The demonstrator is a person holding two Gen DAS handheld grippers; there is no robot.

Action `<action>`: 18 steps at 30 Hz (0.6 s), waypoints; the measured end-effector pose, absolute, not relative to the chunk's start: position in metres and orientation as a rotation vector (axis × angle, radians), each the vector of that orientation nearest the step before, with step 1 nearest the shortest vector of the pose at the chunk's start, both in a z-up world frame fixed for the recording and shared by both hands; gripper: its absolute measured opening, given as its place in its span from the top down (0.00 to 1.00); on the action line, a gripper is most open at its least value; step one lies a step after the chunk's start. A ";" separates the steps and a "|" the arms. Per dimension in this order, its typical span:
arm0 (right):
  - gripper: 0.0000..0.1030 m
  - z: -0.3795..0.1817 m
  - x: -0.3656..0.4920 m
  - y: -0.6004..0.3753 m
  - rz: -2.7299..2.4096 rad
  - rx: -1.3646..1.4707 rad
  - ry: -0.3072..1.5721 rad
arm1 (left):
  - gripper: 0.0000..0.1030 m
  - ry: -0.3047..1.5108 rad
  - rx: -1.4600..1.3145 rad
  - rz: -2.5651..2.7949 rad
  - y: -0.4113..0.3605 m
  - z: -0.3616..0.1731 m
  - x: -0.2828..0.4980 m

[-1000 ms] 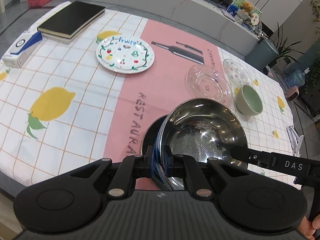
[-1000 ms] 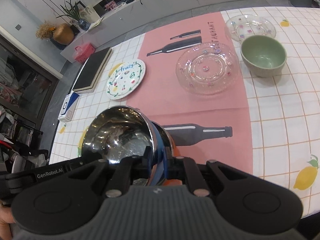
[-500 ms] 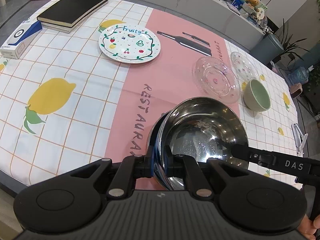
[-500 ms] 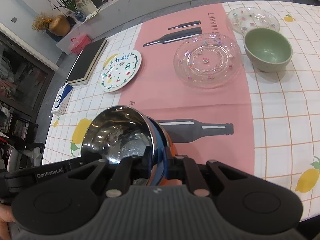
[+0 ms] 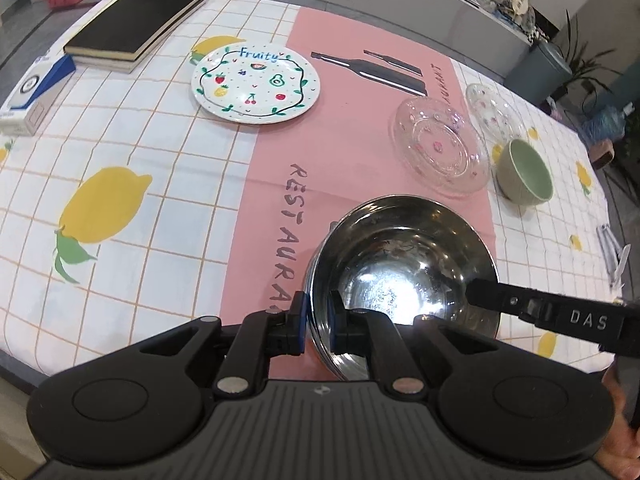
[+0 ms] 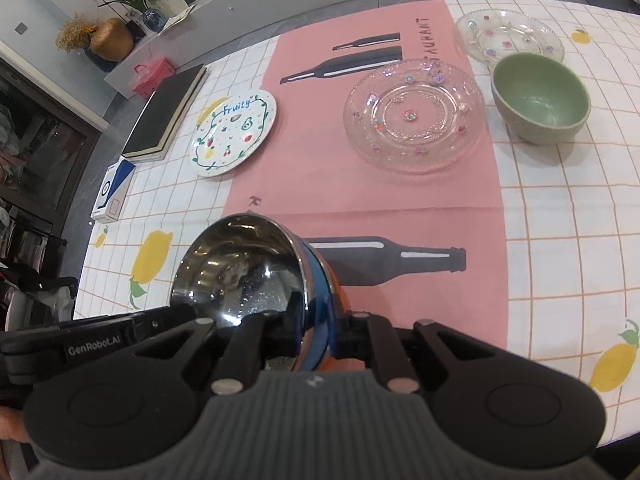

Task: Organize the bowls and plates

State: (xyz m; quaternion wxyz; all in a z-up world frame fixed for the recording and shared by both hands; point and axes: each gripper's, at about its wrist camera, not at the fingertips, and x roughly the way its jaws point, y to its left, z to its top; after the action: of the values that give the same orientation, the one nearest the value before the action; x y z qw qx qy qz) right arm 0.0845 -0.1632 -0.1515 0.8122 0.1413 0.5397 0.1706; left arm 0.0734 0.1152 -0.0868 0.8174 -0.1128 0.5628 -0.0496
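Both jaws tight on steel bowl [image 5: 404, 268] rim, over lemon-print tablecloth [image 5: 120, 152] w/ pink strip.

Two bowls, steel [image 5: 404, 276] and green [image 5: 524, 178], three plates [image 5: 256, 86] [image 5: 440, 146] [image 5: 494, 114], one book [image 5: 136, 26], one box [image 5: 34, 94].

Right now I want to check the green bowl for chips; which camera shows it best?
The right wrist view: the green bowl sits large and near, its inside and rim open to the lens. The left wrist view shows the same bowl small and squeezed toward the picture's right side, beside the clear glass plate.
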 end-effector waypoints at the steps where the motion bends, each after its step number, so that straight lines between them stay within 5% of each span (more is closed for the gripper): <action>1: 0.90 -0.151 0.085 -0.163 0.364 0.299 1.153 | 0.90 1.199 -0.236 -0.106 0.115 -0.087 0.074; 12: 0.82 -0.142 0.088 -0.166 0.378 0.287 1.122 | 0.86 1.160 -0.292 -0.114 0.123 -0.079 0.074; 18: 0.94 -0.146 0.091 -0.168 0.384 0.308 1.118 | 0.89 1.144 -0.289 -0.102 0.123 -0.079 0.075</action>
State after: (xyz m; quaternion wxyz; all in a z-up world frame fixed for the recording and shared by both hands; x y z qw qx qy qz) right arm 0.0910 -0.1681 -0.1463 0.8191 0.1448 0.5249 0.1804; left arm 0.0749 0.1227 -0.0793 0.8297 -0.1361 0.5393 -0.0482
